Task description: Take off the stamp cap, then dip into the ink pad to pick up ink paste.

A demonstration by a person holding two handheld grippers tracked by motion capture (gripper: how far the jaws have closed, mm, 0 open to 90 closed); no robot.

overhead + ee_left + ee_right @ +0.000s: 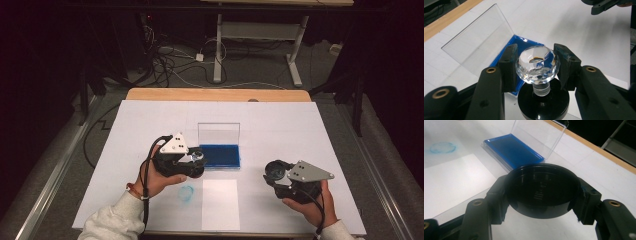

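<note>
- The white table (300,125) carries an open blue ink pad (220,155), its clear lid (218,133) standing upright at the back.
- A white sheet of paper (220,204) lies just in front of the pad.
- The right gripper (541,202) is clamped on a round black cap (541,187), hollow side showing.
- The left gripper (537,66) pinches a stamp (537,64) by its faceted clear crystal knob; short clear neck, black round base, beside the pad.
</note>
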